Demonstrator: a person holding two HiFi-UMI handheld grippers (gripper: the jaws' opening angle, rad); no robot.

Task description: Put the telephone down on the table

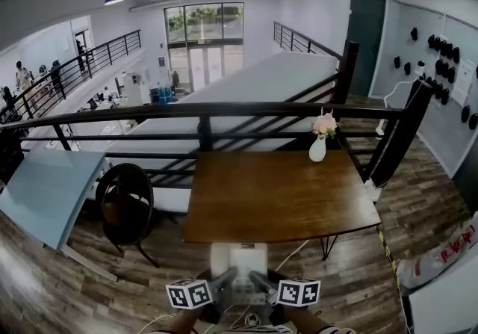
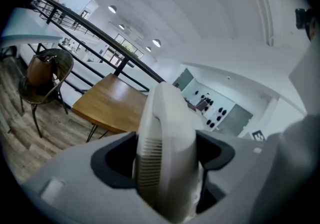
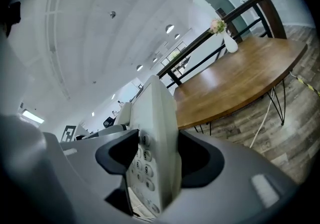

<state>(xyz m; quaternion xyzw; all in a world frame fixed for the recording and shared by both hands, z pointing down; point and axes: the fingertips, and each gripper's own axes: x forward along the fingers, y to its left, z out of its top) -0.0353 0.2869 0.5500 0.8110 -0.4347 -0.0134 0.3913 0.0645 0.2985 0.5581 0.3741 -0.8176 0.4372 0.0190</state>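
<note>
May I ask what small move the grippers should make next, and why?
Probably carry it forward over the table: the telephone is clamped between the left gripper and right gripper, short of the near edge, and only a vase stands at the far corner.

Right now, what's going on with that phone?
A person holds a white phone in the air with two grippers. The left gripper clamps the side with the handset, and the right gripper clamps the side with the buttons. The phone is over the floor, just short of the wooden table, so it is not yet set down. A vase of flowers stands at the table's far edge.
</note>
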